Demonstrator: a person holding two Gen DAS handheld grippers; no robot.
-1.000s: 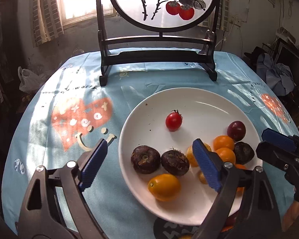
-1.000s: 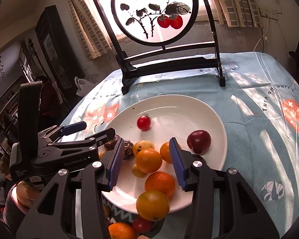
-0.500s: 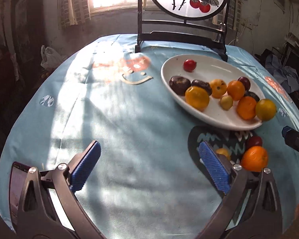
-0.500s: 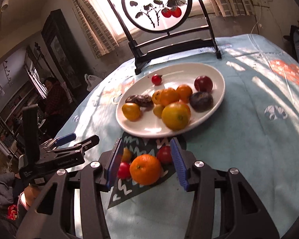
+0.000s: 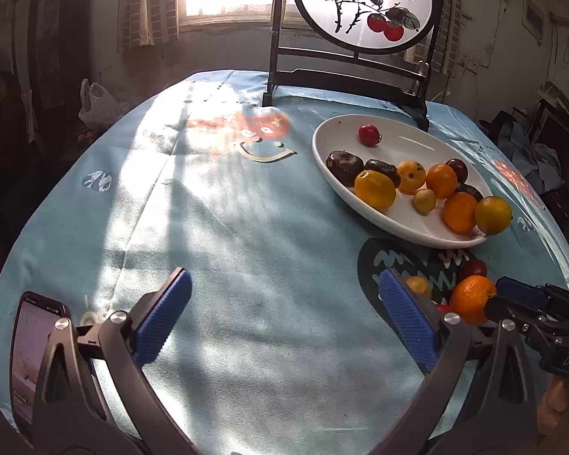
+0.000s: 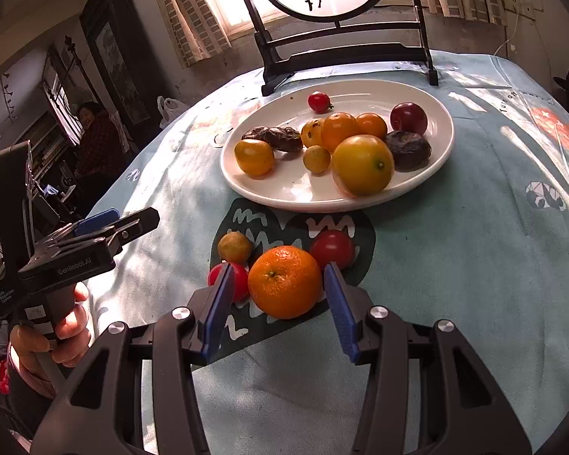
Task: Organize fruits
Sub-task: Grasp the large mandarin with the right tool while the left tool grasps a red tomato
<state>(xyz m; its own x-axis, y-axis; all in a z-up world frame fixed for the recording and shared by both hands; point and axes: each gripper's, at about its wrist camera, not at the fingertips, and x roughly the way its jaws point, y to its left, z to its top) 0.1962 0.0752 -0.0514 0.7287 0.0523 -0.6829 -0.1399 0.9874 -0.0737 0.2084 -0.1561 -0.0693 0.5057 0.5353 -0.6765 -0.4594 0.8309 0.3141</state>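
Observation:
A white oval plate point(image 6: 284, 189) holds several fruits: orange and yellow ones, dark brown ones, a plum and a cherry tomato point(image 6: 318, 101). In front of it, on a dark heart print, lie a mandarin point(image 6: 284, 280), two red tomatoes point(image 6: 332, 248) and a small yellow fruit point(image 6: 234, 247). My right gripper point(image 6: 278, 271) is open, its blue pads on either side of the mandarin with small gaps. My left gripper point(image 5: 280, 284) is wide open over bare cloth, left of the loose fruits; it also shows as the left gripper point(image 6: 125, 220). The plate point(image 5: 318, 144) and the mandarin point(image 5: 472, 297) lie to its right.
A round table carries a light blue printed cloth point(image 5: 246, 208). A dark wooden stand with a round painted screen point(image 6: 341, 57) rises behind the plate. A phone point(image 5: 30, 349) lies at the near left edge. A person point(image 6: 95, 140) sits in the background at the left.
Both grippers have drawn back from over the plate toward the near side of the table. The left jaws opened wider. The right gripper sank to the mandarin on the dark print.

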